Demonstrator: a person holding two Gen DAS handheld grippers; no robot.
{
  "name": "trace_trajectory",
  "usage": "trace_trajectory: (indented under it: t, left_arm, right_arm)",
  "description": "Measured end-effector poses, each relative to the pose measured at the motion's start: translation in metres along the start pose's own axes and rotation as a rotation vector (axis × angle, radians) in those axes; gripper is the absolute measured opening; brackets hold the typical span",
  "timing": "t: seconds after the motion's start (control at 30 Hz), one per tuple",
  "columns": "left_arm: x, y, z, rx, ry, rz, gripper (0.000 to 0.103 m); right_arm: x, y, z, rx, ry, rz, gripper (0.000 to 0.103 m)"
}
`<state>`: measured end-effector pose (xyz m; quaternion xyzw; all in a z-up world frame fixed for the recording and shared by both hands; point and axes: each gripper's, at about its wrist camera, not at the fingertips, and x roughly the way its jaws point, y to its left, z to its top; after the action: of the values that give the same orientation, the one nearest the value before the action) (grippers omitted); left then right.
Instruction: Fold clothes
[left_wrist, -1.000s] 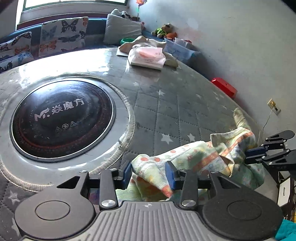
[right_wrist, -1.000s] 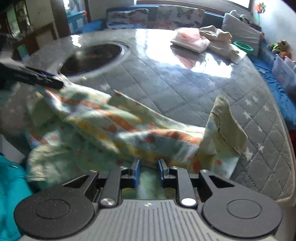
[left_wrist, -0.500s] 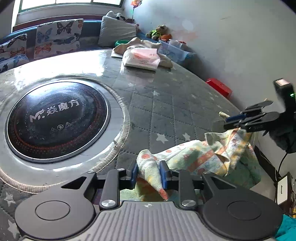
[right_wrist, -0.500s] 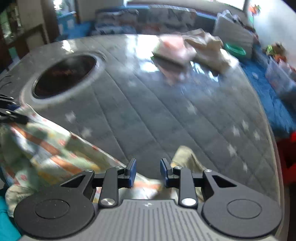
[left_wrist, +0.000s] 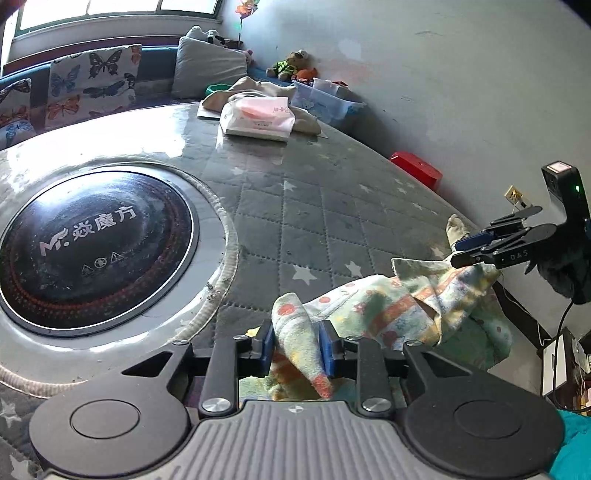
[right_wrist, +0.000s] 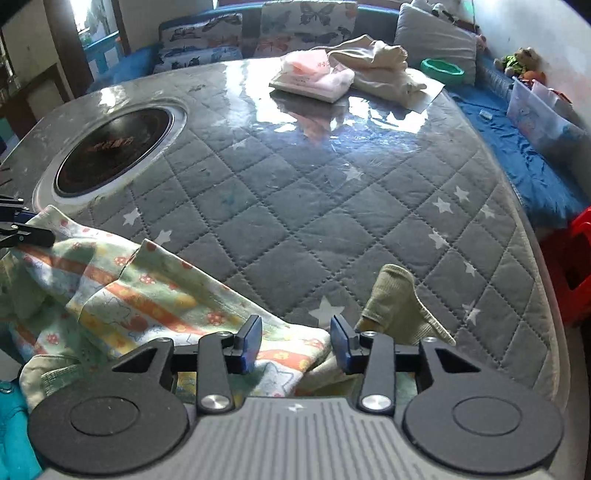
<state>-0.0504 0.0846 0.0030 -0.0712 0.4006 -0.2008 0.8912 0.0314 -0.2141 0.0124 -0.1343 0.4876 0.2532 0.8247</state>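
A pastel patterned garment (left_wrist: 399, 310) with orange stripes and red dots lies bunched at the near edge of the quilted grey table (left_wrist: 306, 221). My left gripper (left_wrist: 295, 349) is shut on a raised fold of it; it also shows at the left edge of the right wrist view (right_wrist: 22, 229). My right gripper (right_wrist: 295, 343) hovers over the other end (right_wrist: 155, 295), beside the green ribbed cuff (right_wrist: 399, 299). Its jaws are opening; cloth lies below and between them, and the pads do not press it. The left wrist view shows this gripper (left_wrist: 476, 247) above the garment.
A round black induction cooktop (left_wrist: 92, 247) is set into the table at the left. At the far side lie a pink tissue pack (left_wrist: 258, 118) and a beige cloth pile (right_wrist: 380, 70). A red stool (right_wrist: 576, 258) stands off the right edge. Teal fabric (right_wrist: 14, 435) lies at the near left.
My left gripper has closed on a fold of the garment. My right gripper has let go of the cloth, opened wider and shifted towards the cuff end.
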Motion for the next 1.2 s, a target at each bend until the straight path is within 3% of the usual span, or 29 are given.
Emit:
trace_trajectory:
  t: [0.23, 0.3, 0.33, 0.4, 0.57, 0.9, 1.2]
  left_arm:
    - [0.0, 0.001, -0.001, 0.005, -0.005, -0.015, 0.026]
    - [-0.001, 0.0, -0.001, 0.011, -0.012, -0.019, 0.018]
    - [-0.001, 0.0, -0.001, 0.013, -0.016, -0.023, 0.017]
    - [-0.001, -0.001, -0.002, 0.019, -0.024, -0.023, 0.013]
    - [-0.007, -0.002, 0.001, 0.033, -0.067, 0.001, 0.01]
    - [-0.02, 0.037, 0.029, -0.03, -0.198, 0.193, 0.009]
    - [-0.032, 0.106, 0.041, -0.104, -0.217, 0.396, 0.008]
  right_arm:
    - [0.013, -0.016, 0.004, 0.089, 0.078, 0.032, 0.038]
    - [0.013, -0.017, 0.004, 0.095, 0.081, 0.039, 0.036]
    - [0.012, -0.015, 0.005, 0.086, 0.08, 0.046, 0.025]
    - [0.012, -0.012, 0.006, 0.068, 0.077, 0.058, 0.015]
    - [-0.003, 0.008, 0.027, -0.053, -0.027, 0.019, 0.012]
    - [0.007, 0.047, 0.112, -0.267, -0.249, -0.073, 0.012]
    - [0.074, 0.111, 0.184, -0.404, -0.284, -0.04, 0.011]
